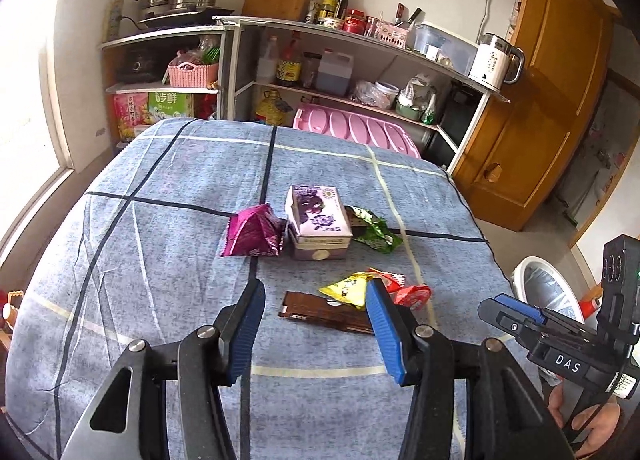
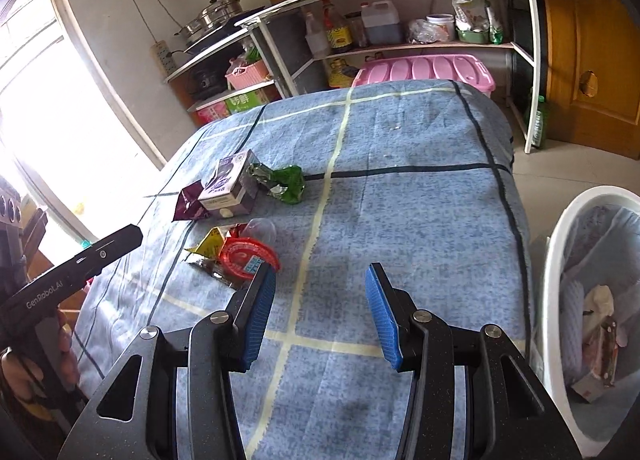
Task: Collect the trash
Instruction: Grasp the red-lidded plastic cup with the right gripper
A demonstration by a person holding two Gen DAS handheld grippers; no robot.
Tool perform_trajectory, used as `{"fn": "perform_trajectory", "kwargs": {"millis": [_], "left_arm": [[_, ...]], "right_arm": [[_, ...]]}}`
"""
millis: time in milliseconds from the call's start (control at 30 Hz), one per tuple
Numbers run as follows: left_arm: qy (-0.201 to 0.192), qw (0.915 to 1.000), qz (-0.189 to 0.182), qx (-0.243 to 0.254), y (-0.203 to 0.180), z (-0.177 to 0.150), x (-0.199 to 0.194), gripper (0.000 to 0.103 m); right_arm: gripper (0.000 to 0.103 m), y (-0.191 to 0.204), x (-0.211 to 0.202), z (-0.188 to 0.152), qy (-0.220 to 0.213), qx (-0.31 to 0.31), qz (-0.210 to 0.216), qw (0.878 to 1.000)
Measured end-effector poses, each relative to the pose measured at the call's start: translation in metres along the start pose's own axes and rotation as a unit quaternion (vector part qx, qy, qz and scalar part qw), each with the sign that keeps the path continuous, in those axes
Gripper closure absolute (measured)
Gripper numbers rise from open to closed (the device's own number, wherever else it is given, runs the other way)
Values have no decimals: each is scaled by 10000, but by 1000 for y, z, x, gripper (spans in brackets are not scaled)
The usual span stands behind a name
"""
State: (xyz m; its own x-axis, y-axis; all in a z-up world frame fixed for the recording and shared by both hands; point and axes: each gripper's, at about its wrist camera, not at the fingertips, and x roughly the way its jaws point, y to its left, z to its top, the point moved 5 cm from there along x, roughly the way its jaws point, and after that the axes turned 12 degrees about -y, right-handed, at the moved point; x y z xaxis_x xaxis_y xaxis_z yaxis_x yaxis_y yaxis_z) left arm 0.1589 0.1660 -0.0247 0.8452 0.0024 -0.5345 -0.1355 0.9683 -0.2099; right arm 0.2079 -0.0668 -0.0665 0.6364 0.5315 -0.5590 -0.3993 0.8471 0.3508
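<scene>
matt cloth table cover (image 1: 168, 244), glossy foil wrappers (image 1: 253, 234)

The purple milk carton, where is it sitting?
In both views the purple milk carton lies mid-table on the blue cloth, between a magenta wrapper and a green wrapper.

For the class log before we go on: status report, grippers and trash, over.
Left gripper open, empty. Right gripper open, empty. Flat brown wrapper nearest, on blue checked cloth. White lined bin clear.

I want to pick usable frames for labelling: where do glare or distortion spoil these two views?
Left wrist view: window blown out white at left; shelf lines bow from fisheye. Right wrist view: window glare washes the left side; trash on the tablecloth stays sharp.
</scene>
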Motion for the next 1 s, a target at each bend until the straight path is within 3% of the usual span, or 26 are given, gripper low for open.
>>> {"fn": "perform_trajectory", "kwargs": {"millis": [333,400,467,1000], "left_arm": [[121,9995,107,-259,31,2,23,49],[104,9994,107,-303,34,4,26,48],[96,9993,103,-348,38,6,30,45],[255,9989,294,-278,57,21,81,42]], "right_arm": [[50,32,36,-4,279,-292,234,9989],[42,37,43,-6,342,-332,268,9985],[41,42,48,-6,369,-360,340,9981],[41,45,65,-10,399,-672,-99,9969]]}}
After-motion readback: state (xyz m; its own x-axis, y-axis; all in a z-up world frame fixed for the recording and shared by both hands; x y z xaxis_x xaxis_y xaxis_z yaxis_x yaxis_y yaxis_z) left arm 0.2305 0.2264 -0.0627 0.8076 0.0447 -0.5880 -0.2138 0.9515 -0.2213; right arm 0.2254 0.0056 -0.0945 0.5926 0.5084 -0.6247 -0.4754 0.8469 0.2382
